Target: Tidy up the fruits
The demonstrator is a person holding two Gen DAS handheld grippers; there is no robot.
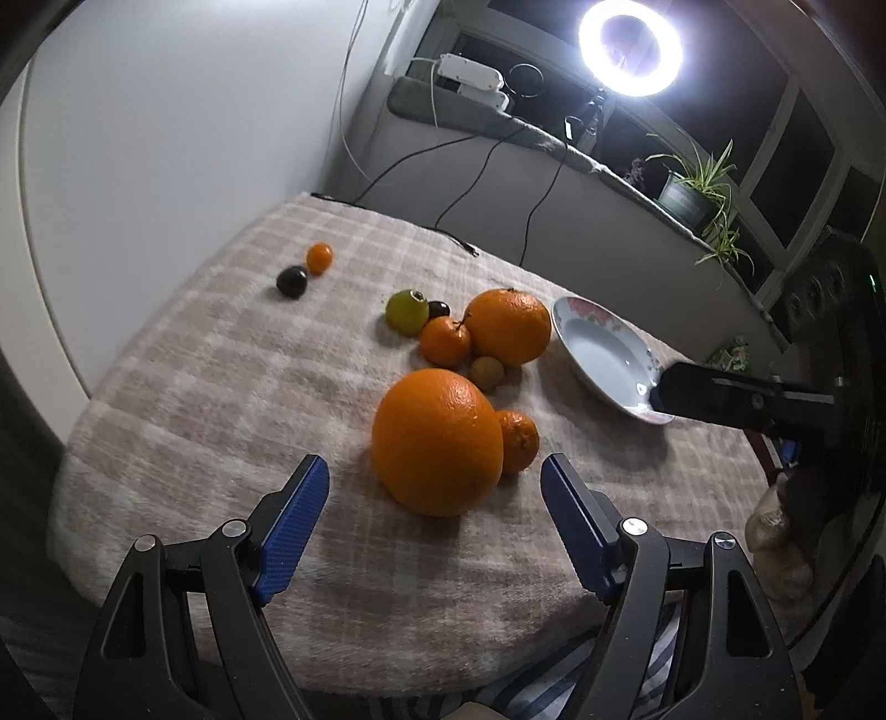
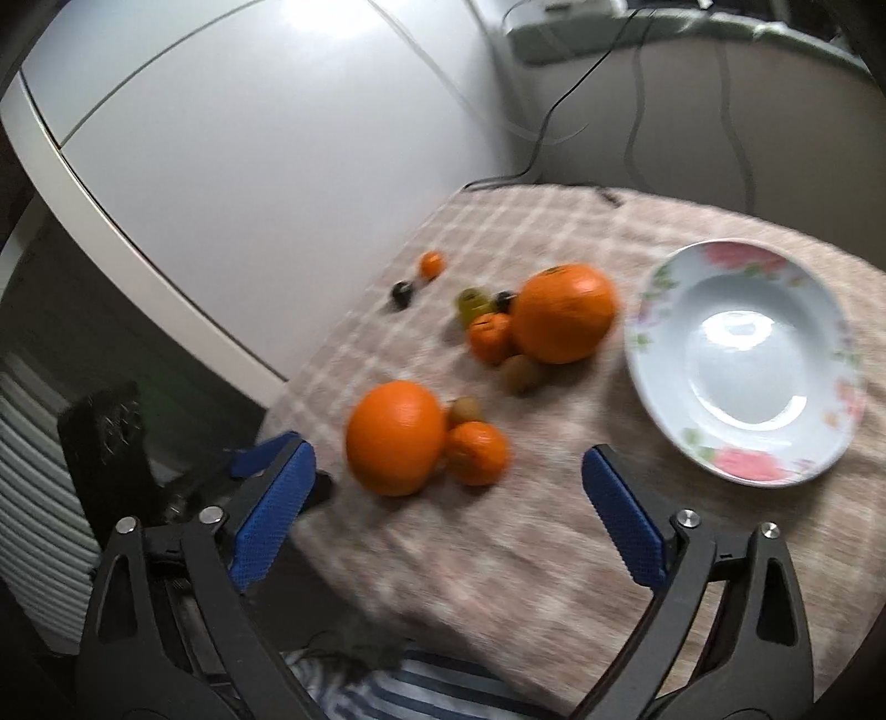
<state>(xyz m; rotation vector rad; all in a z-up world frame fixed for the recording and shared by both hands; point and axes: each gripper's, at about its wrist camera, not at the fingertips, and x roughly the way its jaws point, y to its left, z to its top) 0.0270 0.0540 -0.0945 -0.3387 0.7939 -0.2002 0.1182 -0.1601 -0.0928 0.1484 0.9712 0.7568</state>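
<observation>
A large orange (image 1: 437, 440) lies on the checked cloth just ahead of my open, empty left gripper (image 1: 434, 487), with a mandarin (image 1: 519, 440) touching its right side. Farther back lie a second large orange (image 1: 509, 327), a small mandarin (image 1: 444, 342), a brown longan (image 1: 487, 374), a green fruit (image 1: 408, 312), a dark grape (image 1: 437, 308), and apart at the left a kumquat (image 1: 319, 258) and a dark fruit (image 1: 292, 281). An empty floral plate (image 1: 603, 360) sits at the right, with a finger of the right gripper over its near rim. My right gripper (image 2: 448, 493) is open and empty, above the cloth before the near orange (image 2: 396, 437) and the plate (image 2: 745, 360).
The table edge (image 1: 332, 659) runs under my left gripper. A white wall (image 1: 166, 138) stands at the left. A windowsill (image 1: 498, 122) behind holds cables, a ring light (image 1: 630, 47) and potted plants (image 1: 692, 191).
</observation>
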